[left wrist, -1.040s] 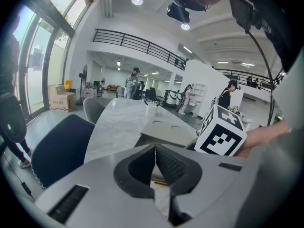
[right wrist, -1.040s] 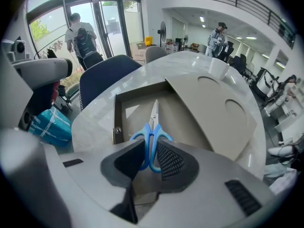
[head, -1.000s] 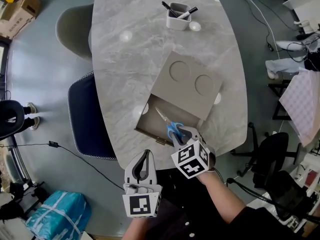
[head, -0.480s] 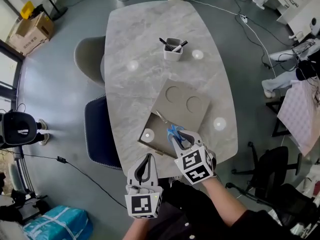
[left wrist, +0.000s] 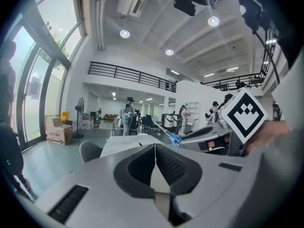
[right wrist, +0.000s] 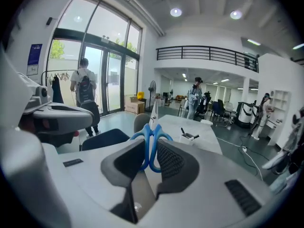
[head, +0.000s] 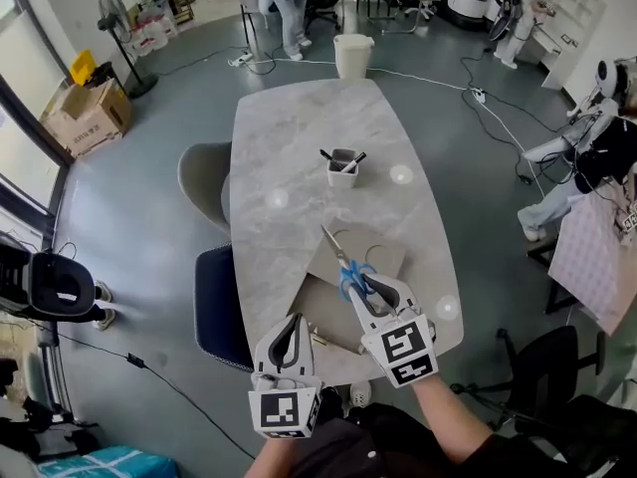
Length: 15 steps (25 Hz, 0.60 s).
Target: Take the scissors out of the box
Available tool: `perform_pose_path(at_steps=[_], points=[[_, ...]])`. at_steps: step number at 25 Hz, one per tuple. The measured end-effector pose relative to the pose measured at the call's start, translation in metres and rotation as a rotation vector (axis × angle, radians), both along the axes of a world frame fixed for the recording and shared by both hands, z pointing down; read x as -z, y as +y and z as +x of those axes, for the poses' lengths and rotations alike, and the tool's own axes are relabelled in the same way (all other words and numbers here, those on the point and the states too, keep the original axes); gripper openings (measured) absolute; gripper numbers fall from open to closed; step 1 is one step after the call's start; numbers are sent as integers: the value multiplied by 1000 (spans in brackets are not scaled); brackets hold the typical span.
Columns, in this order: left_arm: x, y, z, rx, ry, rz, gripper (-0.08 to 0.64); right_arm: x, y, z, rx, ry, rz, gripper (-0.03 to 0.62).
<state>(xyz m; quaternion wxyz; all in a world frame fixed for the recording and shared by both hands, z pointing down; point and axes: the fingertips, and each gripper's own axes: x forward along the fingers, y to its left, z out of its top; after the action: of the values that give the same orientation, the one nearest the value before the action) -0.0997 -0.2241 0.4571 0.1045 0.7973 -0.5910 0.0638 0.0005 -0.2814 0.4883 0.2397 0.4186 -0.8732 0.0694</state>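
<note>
Head view first: the left gripper (head: pixel 291 321) is at the near edge of the table (head: pixel 299 118), just left of the box (head: pixel 320 309). In the left gripper view its two jaws are pressed together, and nothing is between them (left wrist: pixel 155 147).

The box sits open near the table's near edge, with its lid lying flat behind it.

The scissors (head: pixel 339 254) are out of the box, held above it. Their blue handles are near the person, and their thin blades point away, toward the far end of the table and a bit to the left. So their long side runs from near to far.

The right gripper (head: pixel 365 285) has them. In the right gripper view its jaws squeeze the blue handle loops (right wrist: pixel 151 145), and the blades stick out past the tips.
</note>
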Motion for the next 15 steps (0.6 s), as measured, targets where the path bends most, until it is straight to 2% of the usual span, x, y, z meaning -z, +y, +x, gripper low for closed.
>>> perform_pose_path(at_steps=[15], points=[[101, -19, -9, 2, 12, 189, 17, 136, 8, 21, -68, -230, 335, 78]])
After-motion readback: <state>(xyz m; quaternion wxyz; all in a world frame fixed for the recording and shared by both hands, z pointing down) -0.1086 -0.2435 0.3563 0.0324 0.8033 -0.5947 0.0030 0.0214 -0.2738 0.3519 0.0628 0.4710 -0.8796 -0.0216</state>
